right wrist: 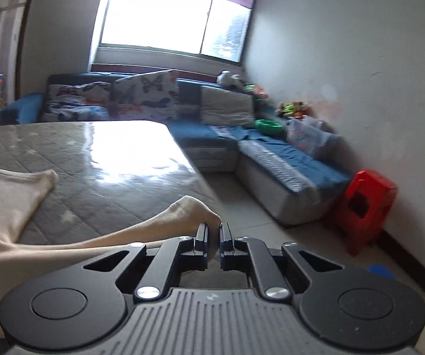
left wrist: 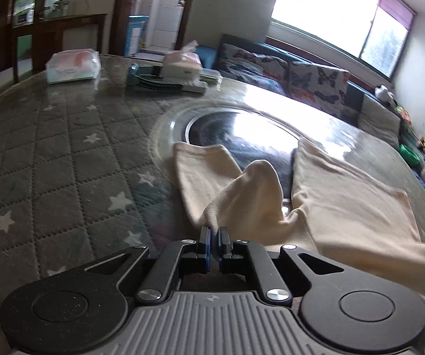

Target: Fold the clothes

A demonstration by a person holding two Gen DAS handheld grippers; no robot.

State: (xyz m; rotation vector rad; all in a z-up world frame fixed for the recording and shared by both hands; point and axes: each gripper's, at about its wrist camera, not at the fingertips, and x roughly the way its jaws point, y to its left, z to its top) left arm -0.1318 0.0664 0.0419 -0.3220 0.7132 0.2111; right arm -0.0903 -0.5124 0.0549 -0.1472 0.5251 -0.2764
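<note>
A cream garment [left wrist: 345, 195] lies spread on the table, partly over the round glass turntable [left wrist: 242, 130]. My left gripper [left wrist: 214, 232] is shut on a raised fold of the garment, which stands up in a peak just ahead of the fingers. In the right wrist view my right gripper [right wrist: 214, 230] is shut on another corner of the cream garment [right wrist: 180, 210] near the table's right edge, and the cloth stretches away to the left. More of the garment [right wrist: 5, 195] lies flat at the left.
The table [left wrist: 50, 153] has a grey quilted star-pattern cover under glass. A tissue pack [left wrist: 73, 65] and a box on some books [left wrist: 180, 68] sit at the far side. A blue sofa [right wrist: 271, 153] and a red stool [right wrist: 363, 207] stand past the table's right edge.
</note>
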